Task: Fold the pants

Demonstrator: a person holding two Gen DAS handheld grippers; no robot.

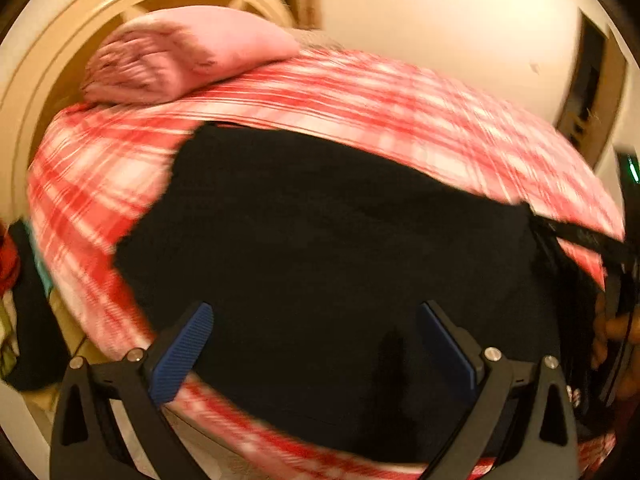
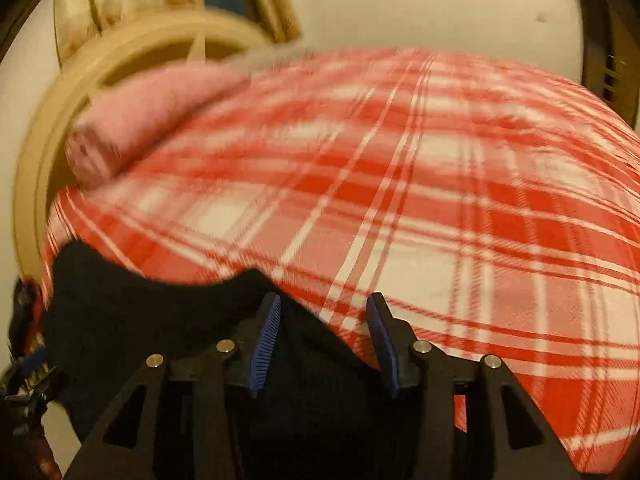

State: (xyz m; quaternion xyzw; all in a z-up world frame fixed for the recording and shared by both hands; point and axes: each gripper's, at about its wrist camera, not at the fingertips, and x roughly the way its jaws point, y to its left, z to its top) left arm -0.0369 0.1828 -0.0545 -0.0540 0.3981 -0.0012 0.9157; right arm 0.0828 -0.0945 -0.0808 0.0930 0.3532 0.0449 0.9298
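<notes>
Black pants (image 1: 340, 260) lie spread flat on a bed covered by a red and white plaid blanket (image 1: 360, 96). My left gripper (image 1: 316, 308) hovers over the middle of the dark cloth, its blue pads (image 1: 188, 352) wide apart and nothing between them. In the right wrist view the pants (image 2: 140, 320) fill the lower left. My right gripper (image 2: 323, 300) stands open at their edge, over the blanket (image 2: 440, 200). Black cloth lies below and between the fingers, but the pads (image 2: 264, 340) do not press on it.
A pink pillow (image 1: 180, 52) rests at the head of the bed against a curved cream headboard (image 1: 48, 60). A hand (image 1: 612, 332) shows at the right edge of the left wrist view. Clothes are piled beside the bed at the far left (image 1: 12, 260).
</notes>
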